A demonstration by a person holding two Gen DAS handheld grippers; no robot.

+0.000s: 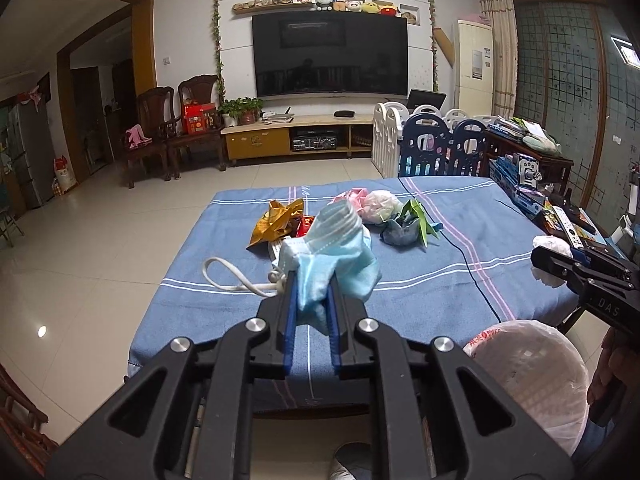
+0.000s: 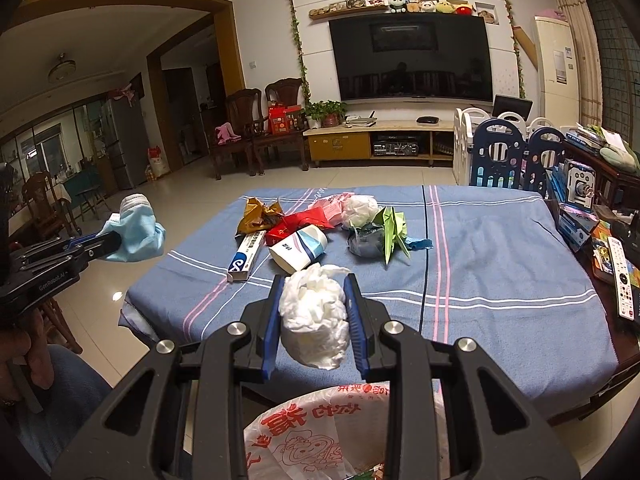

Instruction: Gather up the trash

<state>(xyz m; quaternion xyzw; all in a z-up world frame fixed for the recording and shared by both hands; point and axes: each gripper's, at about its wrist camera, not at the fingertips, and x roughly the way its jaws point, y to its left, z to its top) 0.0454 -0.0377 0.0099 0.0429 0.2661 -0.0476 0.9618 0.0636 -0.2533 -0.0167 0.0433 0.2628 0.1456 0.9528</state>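
My left gripper (image 1: 313, 280) is shut on a crumpled light-blue face mask (image 1: 336, 240), held above the near left part of the blue-clothed table (image 1: 440, 292); its white ear loop (image 1: 228, 278) dangles to the left. My right gripper (image 2: 314, 280) is shut on a wad of white tissue (image 2: 316, 316), just above a bin lined with a red-printed white bag (image 2: 320, 432). On the cloth lie a gold wrapper (image 2: 256, 214), a red wrapper (image 2: 300, 220), a toothpaste box (image 2: 246, 256), a paper cup (image 2: 300, 250), a tissue ball (image 2: 360, 208) and folded green paper (image 2: 394, 232).
A black cable (image 2: 424, 264) runs across the cloth. A remote (image 2: 622, 280) and boxes (image 2: 576, 220) crowd the table's right edge. A playpen fence (image 2: 508, 156) stands behind. A person's hand (image 2: 20, 344) and knee are at the near left, with tiled floor (image 2: 192, 200) to the left.
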